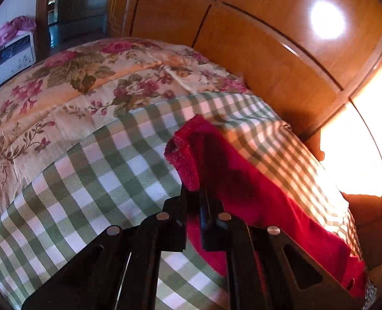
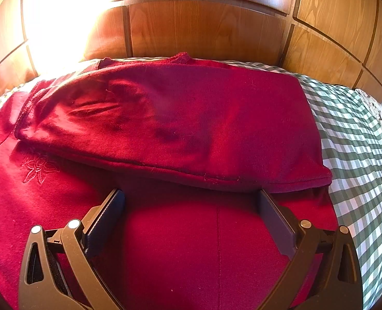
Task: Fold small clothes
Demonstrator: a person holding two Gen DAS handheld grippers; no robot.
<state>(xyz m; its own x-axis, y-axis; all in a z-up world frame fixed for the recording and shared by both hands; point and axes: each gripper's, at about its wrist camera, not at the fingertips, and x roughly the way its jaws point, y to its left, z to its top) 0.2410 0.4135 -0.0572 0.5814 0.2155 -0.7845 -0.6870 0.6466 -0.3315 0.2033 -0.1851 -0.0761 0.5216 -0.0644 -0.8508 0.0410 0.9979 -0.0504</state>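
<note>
A red knit garment (image 2: 165, 118) lies on a green-and-white checked cloth (image 2: 359, 139) on the bed, its far part folded over the near part. My right gripper (image 2: 191, 201) is open, low over the garment's near part, its fingers at the folded flap's near edge. My left gripper (image 1: 193, 188) is shut on an edge of the red garment (image 1: 242, 180) and holds it lifted above the checked cloth (image 1: 100, 175).
A wooden headboard (image 2: 204, 31) stands right behind the garment, with bright sun glare at its left. A floral bedspread (image 1: 74, 82) covers the bed beyond the checked cloth. A white bedside cabinet (image 1: 10, 59) with pink cloth on it stands at far left.
</note>
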